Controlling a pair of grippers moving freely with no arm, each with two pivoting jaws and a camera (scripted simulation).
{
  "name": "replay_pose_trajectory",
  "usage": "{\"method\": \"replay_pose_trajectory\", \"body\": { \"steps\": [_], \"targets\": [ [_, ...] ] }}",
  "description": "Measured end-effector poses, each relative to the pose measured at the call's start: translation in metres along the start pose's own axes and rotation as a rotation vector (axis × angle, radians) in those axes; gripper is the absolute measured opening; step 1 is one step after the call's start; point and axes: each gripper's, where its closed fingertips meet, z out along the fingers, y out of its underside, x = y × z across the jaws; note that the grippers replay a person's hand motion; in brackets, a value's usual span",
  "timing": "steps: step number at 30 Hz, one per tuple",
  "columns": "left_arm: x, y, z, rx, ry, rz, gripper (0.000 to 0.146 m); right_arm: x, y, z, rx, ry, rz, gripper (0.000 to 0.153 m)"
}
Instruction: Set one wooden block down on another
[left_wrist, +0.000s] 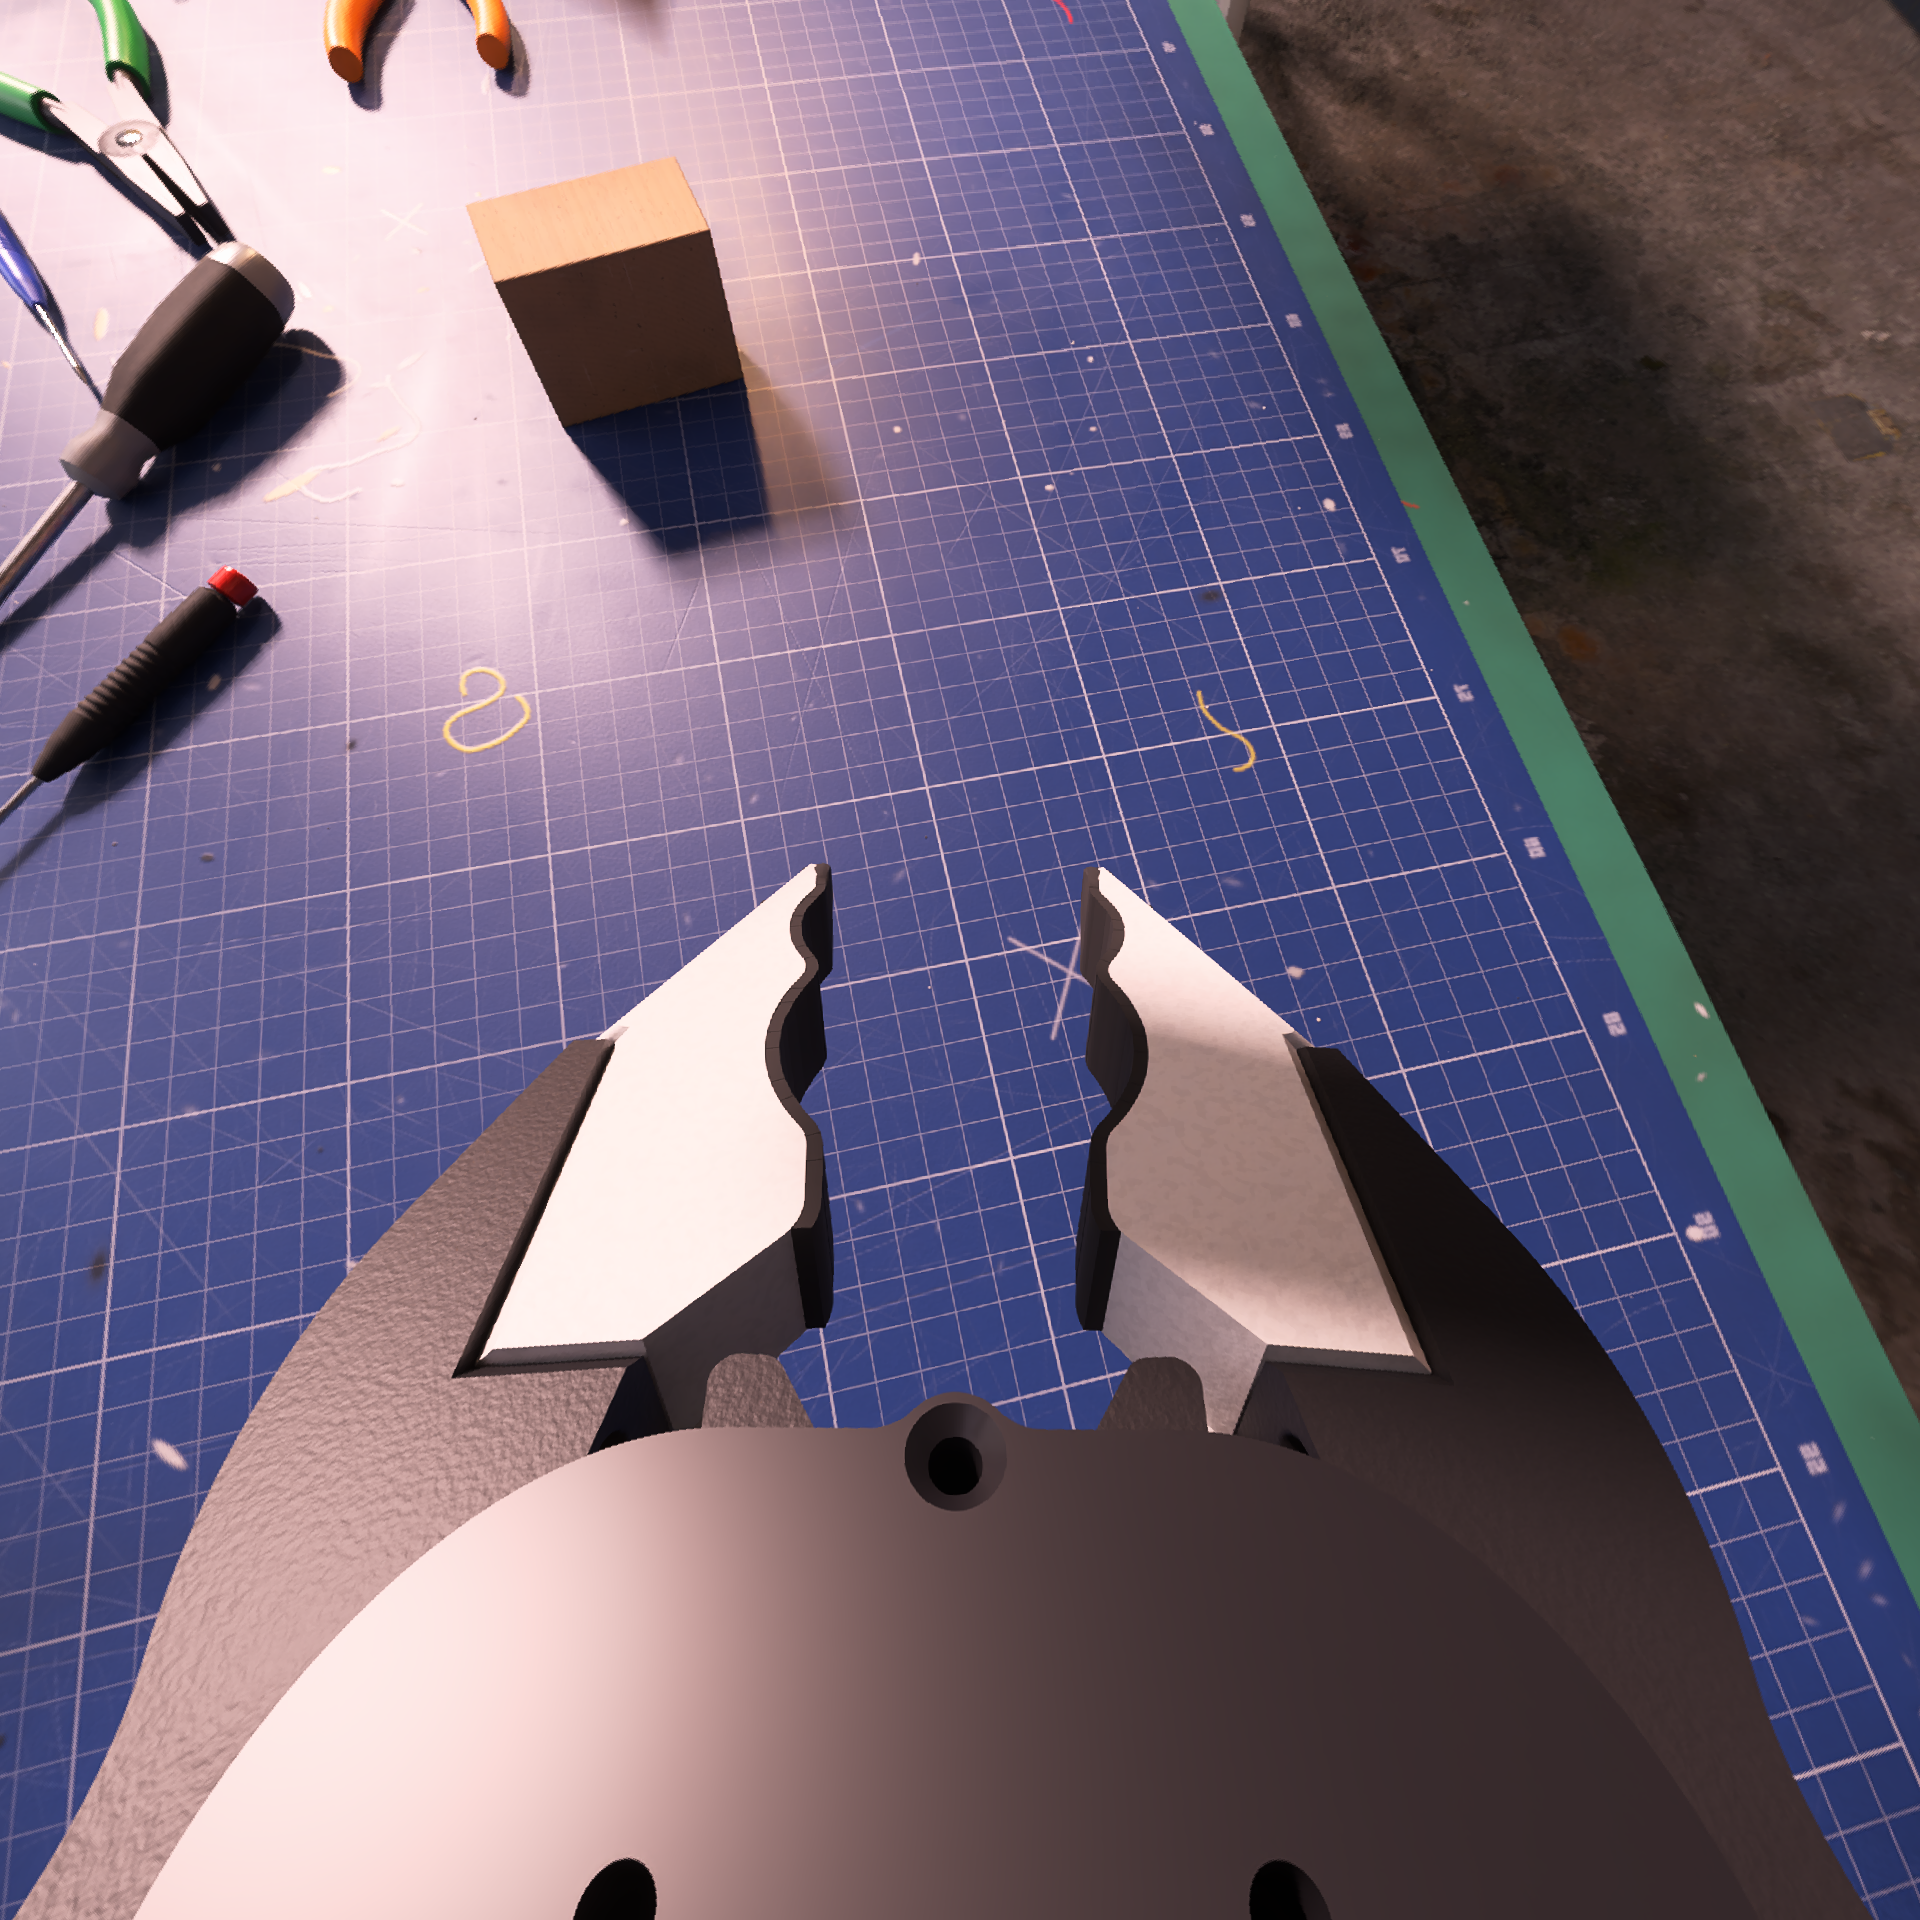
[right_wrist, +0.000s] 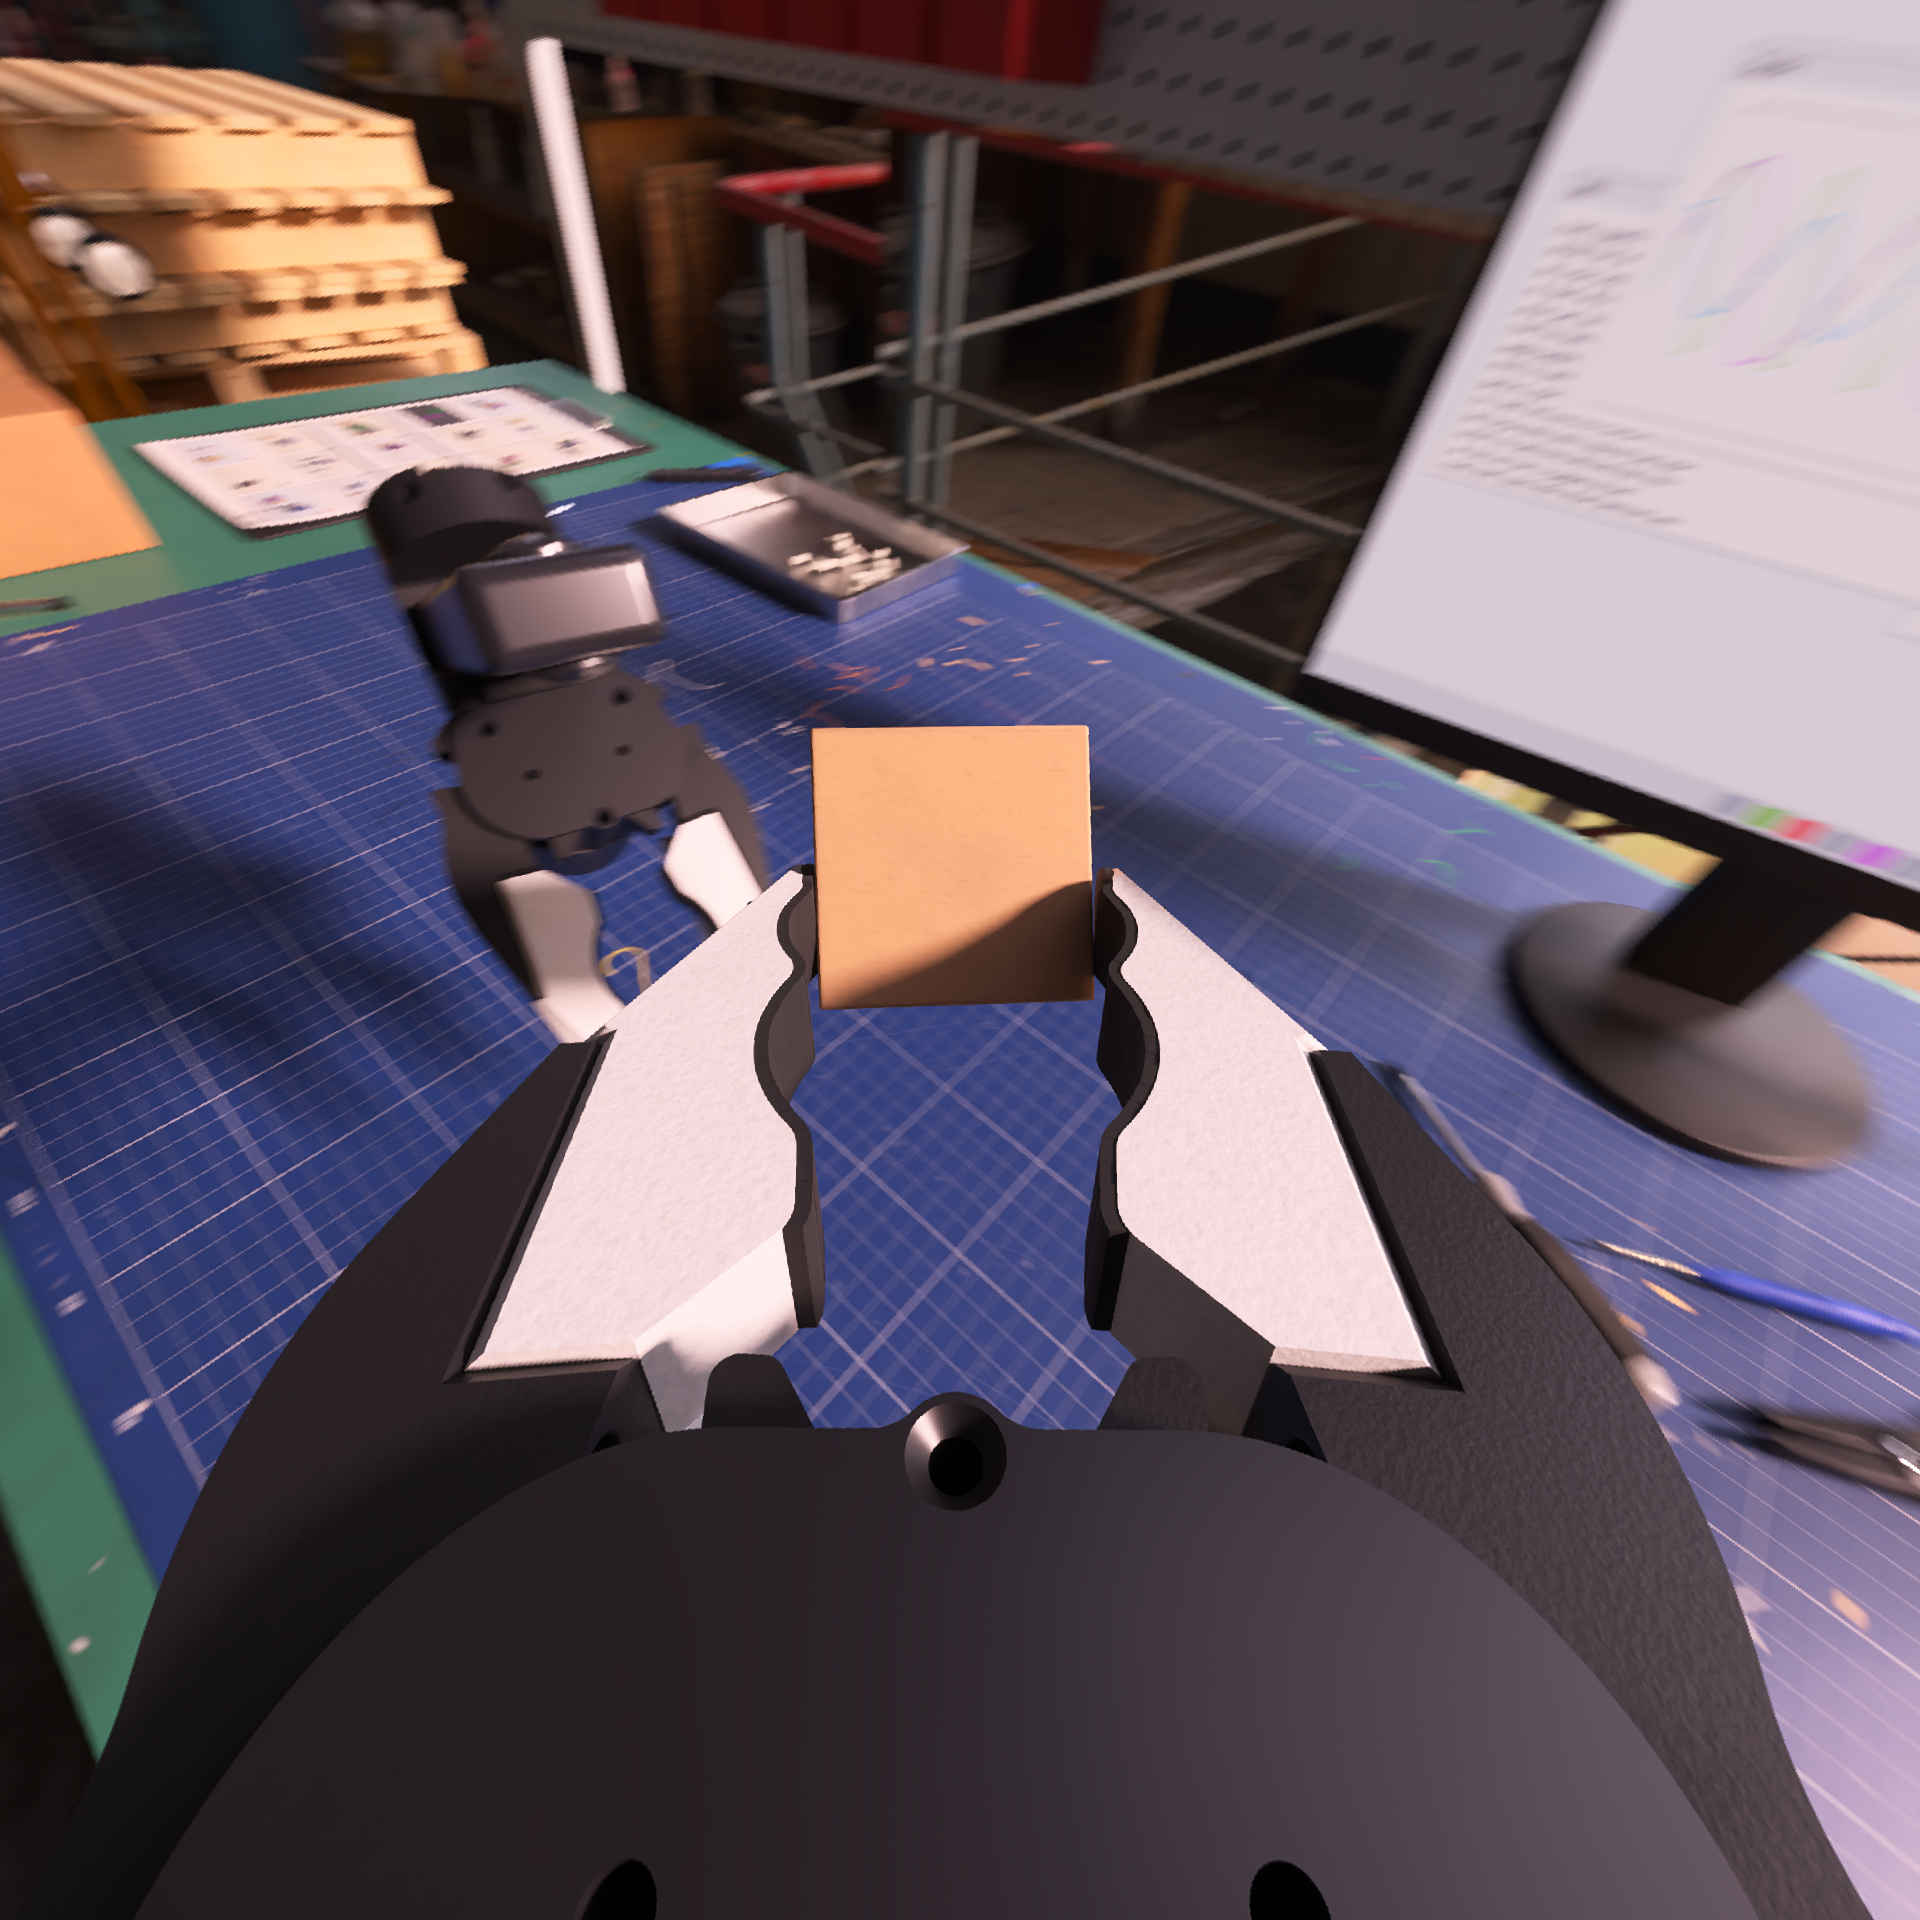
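A wooden block (left_wrist: 613, 291) stands on the blue cutting mat (left_wrist: 935, 623) in the left wrist view, ahead and to the left of my left gripper (left_wrist: 956, 883). That gripper is open and empty, low over the mat. In the right wrist view my right gripper (right_wrist: 954, 883) is shut on a second wooden block (right_wrist: 951, 862), held by its lower sides between the fingertips, above the mat (right_wrist: 260, 883). The left gripper also shows farther off in the right wrist view (right_wrist: 644, 935), to the left of the held block.
Screwdrivers (left_wrist: 177, 364), green-handled pliers (left_wrist: 114, 114) and orange-handled pliers (left_wrist: 416, 42) lie at the mat's left. The table's green edge (left_wrist: 1558, 675) runs along the right. A monitor (right_wrist: 1662, 416) on a round foot (right_wrist: 1683, 1029), a metal tray (right_wrist: 810, 551) and a printed sheet (right_wrist: 384, 447) stand beyond.
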Motion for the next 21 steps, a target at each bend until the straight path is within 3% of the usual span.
{"method": "replay_pose_trajectory", "body": {
  "steps": [4, 9, 14, 21],
  "targets": [
    [0.0, 0.0, 0.0, 0.0, -0.001, 0.0, 0.048, 0.061, -0.007, -0.054, 0.006, 0.243, 0.025, 0.053],
    [0.0, 0.0, 0.0, 0.0, 0.0, 0.001, 0.048, 0.126, 0.036, -0.094, -0.149, 0.461, 0.107, 0.053],
    [0.0, -0.001, 0.001, 0.0, 0.002, 0.003, 0.048, 0.157, 0.097, -0.085, -0.34, 0.498, 0.194, 0.053],
    [0.0, -0.001, 0.001, 0.0, 0.001, 0.004, 0.048, 0.182, 0.151, -0.062, -0.531, 0.5, 0.252, 0.053]
  ]
}}
